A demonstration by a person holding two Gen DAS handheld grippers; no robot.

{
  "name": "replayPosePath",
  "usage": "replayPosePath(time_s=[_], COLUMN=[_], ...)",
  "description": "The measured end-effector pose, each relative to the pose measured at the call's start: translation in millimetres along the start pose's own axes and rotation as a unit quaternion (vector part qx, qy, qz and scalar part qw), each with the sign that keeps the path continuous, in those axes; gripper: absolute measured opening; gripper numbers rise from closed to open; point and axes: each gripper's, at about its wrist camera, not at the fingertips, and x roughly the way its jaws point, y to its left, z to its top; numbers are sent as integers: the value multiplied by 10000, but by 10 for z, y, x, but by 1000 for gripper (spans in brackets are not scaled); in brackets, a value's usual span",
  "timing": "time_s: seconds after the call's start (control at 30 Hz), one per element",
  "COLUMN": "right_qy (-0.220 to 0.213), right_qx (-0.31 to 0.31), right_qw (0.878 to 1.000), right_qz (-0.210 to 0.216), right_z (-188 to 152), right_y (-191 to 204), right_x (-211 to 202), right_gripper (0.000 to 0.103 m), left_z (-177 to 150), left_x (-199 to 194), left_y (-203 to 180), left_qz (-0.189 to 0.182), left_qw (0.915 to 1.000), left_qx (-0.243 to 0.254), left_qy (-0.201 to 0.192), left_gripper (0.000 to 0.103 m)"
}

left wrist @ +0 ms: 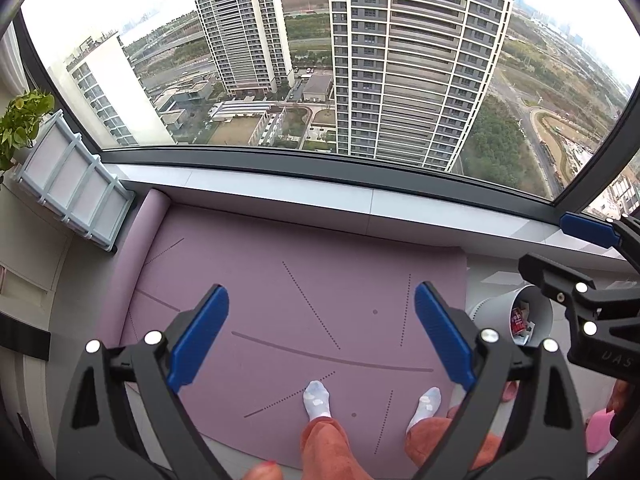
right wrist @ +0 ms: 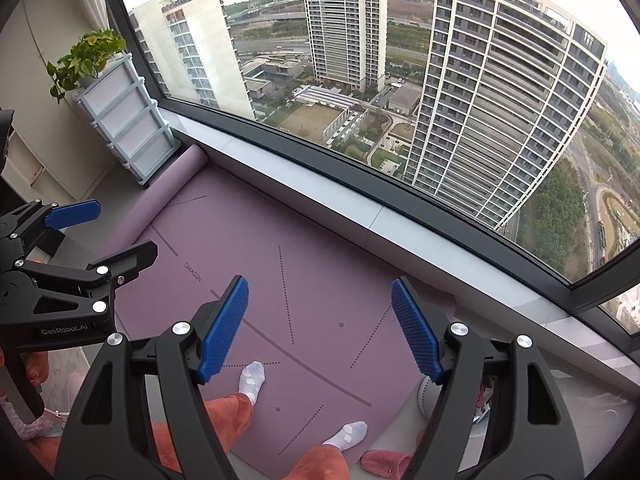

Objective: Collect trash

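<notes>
Both tools are held above a purple yoga mat [left wrist: 304,304] laid along the foot of a large window [left wrist: 320,60]. The left hand-held gripper [left wrist: 322,334] has its blue pads wide apart with nothing between them. The right hand-held gripper [right wrist: 320,328] is likewise spread and empty. The person's socked feet [left wrist: 317,398] rest on the mat.

The task's thing is located: a white cylindrical trash bin [left wrist: 516,312] sits on the floor just beside the mat's right edge, tipped so that its mouth faces the left wrist camera. Inside it are a red packet [left wrist: 519,319] and some white scraps of paper. In the right wrist view the bin is largely hidden behind the right finger; only a part of its wall and a few scraps show.

No loose litter is visible on the mat in either view.

Handling judgement: the packet and paper look light, thin and crushable, so a modest pinch on a free edge should do; glossy wrapping may slip off a shallow hold. The bin looks like stiff, light plastic; its rim is the sensible place to grip, one pad inside and one outside. Lifted by one side, it could swing and spill its contents.

A drawer unit [right wrist: 128,120] with a potted plant [right wrist: 86,60] on top stands well apart, in the far left corner.
</notes>
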Motion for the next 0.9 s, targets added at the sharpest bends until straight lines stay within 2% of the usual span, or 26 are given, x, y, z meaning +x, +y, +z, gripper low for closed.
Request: replayPosePath(time_s=[0.4, 0.9], right_qy=[15, -2], right_qx=[11, 9], right_qw=[10000, 10000], right_qz=[-34, -39], right_z=[11, 14], right_y=[29, 31], right_x=[7, 2], right_gripper=[73, 73], left_z=[-22, 16], left_x=[-44, -33], left_y=[-42, 3], left_qz=[-8, -54], left_qw=[9999, 10000], left_qx=[109, 12], left_qy=[-51, -13], left_gripper=[93, 93])
